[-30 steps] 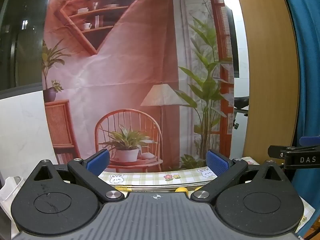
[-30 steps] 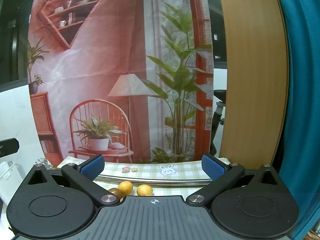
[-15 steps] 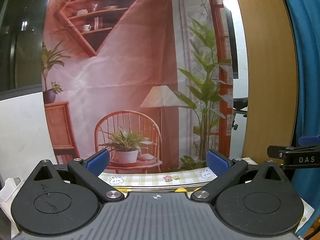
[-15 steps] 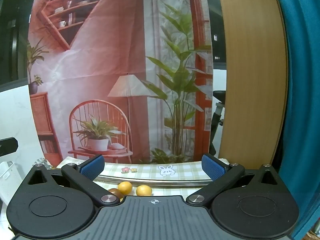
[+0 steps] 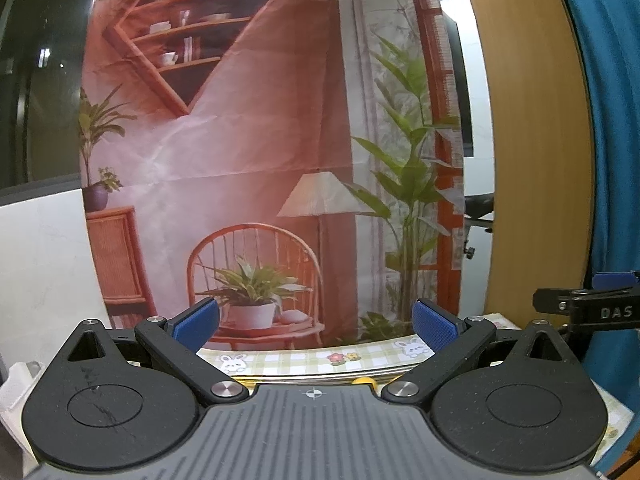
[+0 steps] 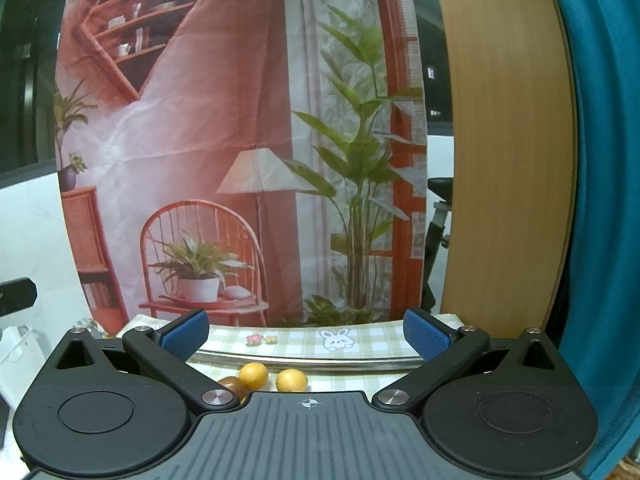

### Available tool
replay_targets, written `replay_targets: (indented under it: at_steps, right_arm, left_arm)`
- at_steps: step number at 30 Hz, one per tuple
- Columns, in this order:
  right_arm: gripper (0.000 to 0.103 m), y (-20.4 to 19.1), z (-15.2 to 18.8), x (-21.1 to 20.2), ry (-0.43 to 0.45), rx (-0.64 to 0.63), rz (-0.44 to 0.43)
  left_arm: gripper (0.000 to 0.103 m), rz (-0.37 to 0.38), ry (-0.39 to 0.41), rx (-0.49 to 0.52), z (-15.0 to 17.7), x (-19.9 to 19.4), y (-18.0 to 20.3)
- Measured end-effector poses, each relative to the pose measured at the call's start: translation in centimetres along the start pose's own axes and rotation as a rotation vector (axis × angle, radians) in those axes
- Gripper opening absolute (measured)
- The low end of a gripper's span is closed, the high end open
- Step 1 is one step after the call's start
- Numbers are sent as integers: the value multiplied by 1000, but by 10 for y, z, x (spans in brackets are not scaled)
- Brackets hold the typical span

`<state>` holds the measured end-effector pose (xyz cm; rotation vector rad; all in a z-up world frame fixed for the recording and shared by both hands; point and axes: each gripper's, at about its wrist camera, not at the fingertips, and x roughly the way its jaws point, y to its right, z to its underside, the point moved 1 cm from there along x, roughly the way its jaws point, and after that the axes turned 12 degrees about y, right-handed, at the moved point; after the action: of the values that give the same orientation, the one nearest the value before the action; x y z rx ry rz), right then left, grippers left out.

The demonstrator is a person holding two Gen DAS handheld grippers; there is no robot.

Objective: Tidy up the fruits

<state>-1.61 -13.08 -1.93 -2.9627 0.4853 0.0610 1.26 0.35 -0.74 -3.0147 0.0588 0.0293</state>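
A printed fabric backdrop [image 6: 224,128] hangs behind the checked-cloth worktop [image 6: 360,340]. Both the left hand-held gripper [image 5: 315,322] and right hand-held gripper [image 6: 306,334] gape wide, empty. Two round yellow fruits [image 6: 253,375] and a dark one [image 6: 230,384] lie partly hidden behind the right gripper's body.

two orange fruits [image 6: 253,375], perhaps one brown fruit [image 6: 231,384]

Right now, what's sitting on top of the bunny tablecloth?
On the bunny tablecloth in the right wrist view: two yellow-orange fruits, a darker brownish fruit, and a metal rim behind them. The right hand-held gripper hides anything nearer.
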Motion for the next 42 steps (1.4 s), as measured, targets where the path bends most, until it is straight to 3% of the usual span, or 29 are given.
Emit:
replay_targets:
  at_steps: [5, 10, 15, 20, 22, 25, 30, 33, 38, 42]
  right_arm:
    - [103, 9, 12, 13, -19, 38, -34]
    - [103, 27, 37, 38, -52, 3, 5]
    - [103, 34, 65, 74, -17, -10, 43]
    - [103, 45, 92, 111, -88, 14, 49]
    - [103, 50, 97, 121, -98, 1, 60]
    - [103, 52, 106, 136, -89, -34, 74]
    - [103, 64, 127, 150, -241, -85, 55]
    - [103, 64, 135, 160, -288, -105, 54]
    - [103, 64, 147, 180, -314, -112, 89]
    - [103, 68, 154, 194, -314, -106, 116]
  left_arm:
    - [103, -13, -25, -12, 13, 19, -19]
    - [103, -38, -69, -81, 34, 52, -47]
    - [103, -57, -85, -142, 58, 90, -73]
    - [103, -38, -155, -155, 83, 126, -89]
    - [103, -21, -176, -164, 96, 140, -92]
    - [100, 6, -282, -123, 119, 151, -92]
    - [91, 65, -367, -92, 158, 185, -90]
    - [82, 103, -411, -79, 182, 210, -86]
    - [69, 182, -490, -65, 222, 249, -81]
    - [68, 255, -524, -98, 246, 274, -75]
